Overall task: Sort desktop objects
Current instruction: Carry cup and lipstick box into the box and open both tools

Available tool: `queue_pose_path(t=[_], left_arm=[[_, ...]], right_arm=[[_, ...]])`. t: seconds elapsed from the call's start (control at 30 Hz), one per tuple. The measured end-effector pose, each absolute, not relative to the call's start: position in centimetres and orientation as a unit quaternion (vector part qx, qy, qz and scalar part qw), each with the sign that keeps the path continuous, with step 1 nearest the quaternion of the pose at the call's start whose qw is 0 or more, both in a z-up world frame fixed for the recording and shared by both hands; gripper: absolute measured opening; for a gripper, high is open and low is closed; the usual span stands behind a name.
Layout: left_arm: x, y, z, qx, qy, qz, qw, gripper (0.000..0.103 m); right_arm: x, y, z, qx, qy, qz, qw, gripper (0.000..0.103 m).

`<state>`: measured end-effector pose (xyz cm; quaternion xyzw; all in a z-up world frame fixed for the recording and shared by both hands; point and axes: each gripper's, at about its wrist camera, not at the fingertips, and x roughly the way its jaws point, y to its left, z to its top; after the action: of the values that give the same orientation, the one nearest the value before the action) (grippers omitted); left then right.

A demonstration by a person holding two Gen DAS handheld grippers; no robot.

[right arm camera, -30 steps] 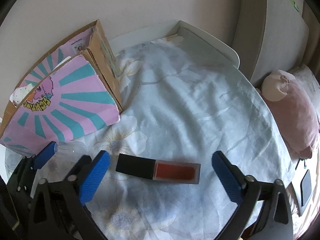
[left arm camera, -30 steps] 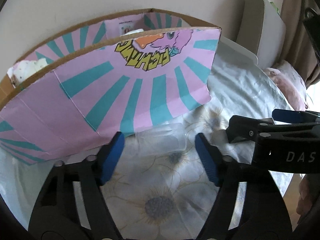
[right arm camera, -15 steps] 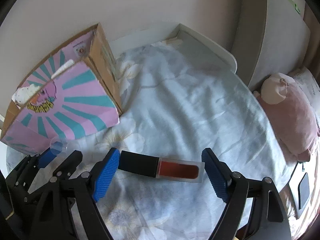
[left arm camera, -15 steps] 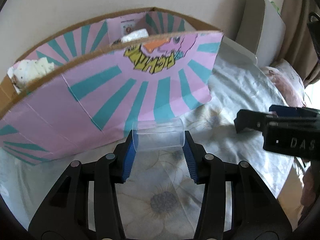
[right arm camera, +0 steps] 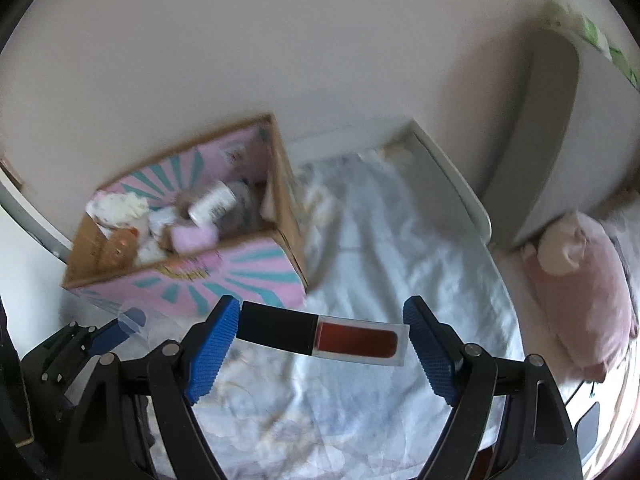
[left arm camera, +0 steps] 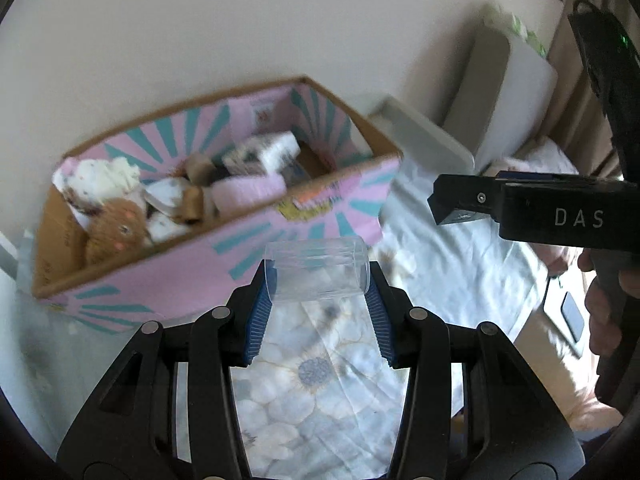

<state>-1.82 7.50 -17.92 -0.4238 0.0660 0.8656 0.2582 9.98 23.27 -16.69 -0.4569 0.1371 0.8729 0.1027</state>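
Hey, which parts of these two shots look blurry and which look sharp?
Left wrist view: the cardboard box and its contents are smeared, while the left gripper and clear container stay crisp. Right wrist view: the box and bed sheet are soft, the lip gloss tube sharp.

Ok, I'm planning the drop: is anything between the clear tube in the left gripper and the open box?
Only the box's near wall stands ahead of the clear tube; the left gripper must clear its rim.

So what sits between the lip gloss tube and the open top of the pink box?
In the right wrist view, only the box's near pink wall separates it from the lip gloss tube.
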Motion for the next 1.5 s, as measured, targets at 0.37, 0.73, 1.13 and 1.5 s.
queue_pose_path(t=[0.37,0.73,1.13,1.5], left_arm=[[-5.5,4.1,-11.8,-0.393,0.029,0.891,0.226,0.041],[-11.3,-0.1,-10.4,-0.411,0.018,0.894,0.178,0.041],[-16.3,-3.5,-13.0,-0.467,-0.016,0.874,0.135,0.041],[-17.1,-3.7,-15.4,-0.499,-0.022,0.859,0.116,0.041]], right_arm=[[5.7,21.7,-10.7,-0.435,0.093,0.894,0.042,0.081],[-0.4,18.5,-9.7,-0.453,0.046,0.89,-0.018,0.081],[-4.8,14.7,-12.5,-0.494,0.013,0.867,-0.072,0.081],[-5.8,13.4,-14.8,-0.519,0.0,0.85,-0.088,0.081]])
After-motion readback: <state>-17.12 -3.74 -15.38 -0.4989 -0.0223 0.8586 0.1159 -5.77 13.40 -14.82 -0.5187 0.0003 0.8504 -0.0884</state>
